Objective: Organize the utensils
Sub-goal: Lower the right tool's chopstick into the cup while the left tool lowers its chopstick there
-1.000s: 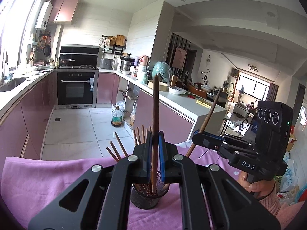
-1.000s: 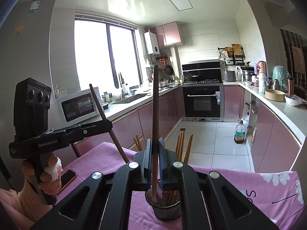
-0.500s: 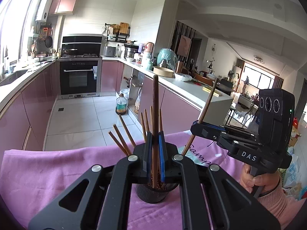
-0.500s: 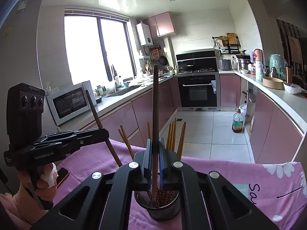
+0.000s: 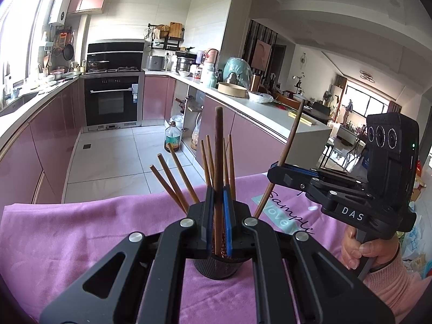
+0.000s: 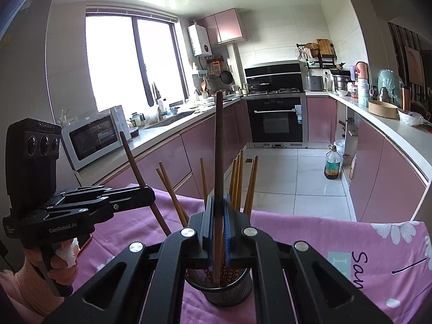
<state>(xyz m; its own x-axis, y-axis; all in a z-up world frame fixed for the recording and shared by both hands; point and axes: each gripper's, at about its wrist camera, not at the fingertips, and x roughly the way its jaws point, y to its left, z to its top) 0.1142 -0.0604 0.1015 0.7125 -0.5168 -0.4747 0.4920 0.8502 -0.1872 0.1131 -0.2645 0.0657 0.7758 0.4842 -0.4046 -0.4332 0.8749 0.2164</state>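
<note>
A pink cloth (image 5: 81, 232) with dark lettering covers the table under my fingers, and a row of pink kitchen cabinets (image 6: 189, 151) runs beyond them. Just below and ahead of both sets of fingertips stands the black mesh holder (image 6: 229, 291), with lighter wooden chopsticks (image 5: 172, 183) fanning out of it on either side of my fingers. My left gripper (image 5: 219, 216) is pinched tight on a dark chopstick (image 5: 218, 162) that stands upright, its lower end down inside the holder. My right gripper (image 6: 219, 224) is likewise clamped narrow on a second dark chopstick (image 6: 218, 148), also upright, its tip reaching into the holder among the others.
</note>
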